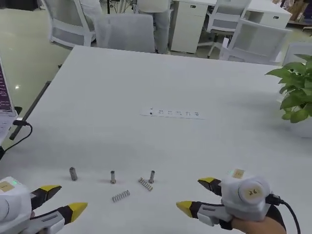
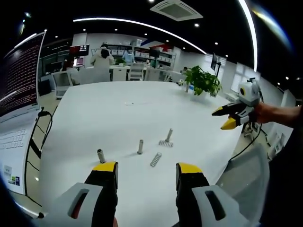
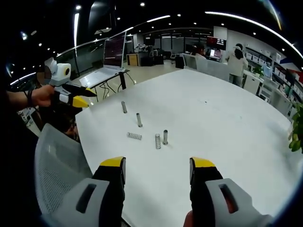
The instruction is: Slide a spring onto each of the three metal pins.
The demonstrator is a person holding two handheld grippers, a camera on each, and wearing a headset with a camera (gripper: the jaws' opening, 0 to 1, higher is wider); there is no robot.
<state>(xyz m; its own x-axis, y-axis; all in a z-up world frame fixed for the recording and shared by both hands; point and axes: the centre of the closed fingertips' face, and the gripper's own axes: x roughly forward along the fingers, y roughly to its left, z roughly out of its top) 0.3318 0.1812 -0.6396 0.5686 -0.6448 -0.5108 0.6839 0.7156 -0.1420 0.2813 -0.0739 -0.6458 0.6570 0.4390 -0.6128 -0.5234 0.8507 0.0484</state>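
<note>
**Nothing gripped, both sides open**

Left gripper [image 1: 67,197] jaws spread; left pin [image 1: 73,173] just ahead, looks spring-sleeved. Between the grippers: bare middle pin [image 1: 113,177], loose spring [image 1: 121,196] lying nearer the jaws, second spring [image 1: 145,184] at the foot of right pin [image 1: 152,176]. Right gripper [image 1: 194,194] spread, pins off to its left.

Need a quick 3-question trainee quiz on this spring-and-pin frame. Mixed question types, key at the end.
1. How many springs lie loose on the table?
2. True or false: the right tool is shut on a spring.
3. Fill in: in the head view, the ___ pin of the three already wears a spring.
Key: 1. Two. 2. False, it is open and empty. 3. Leftmost.
</note>
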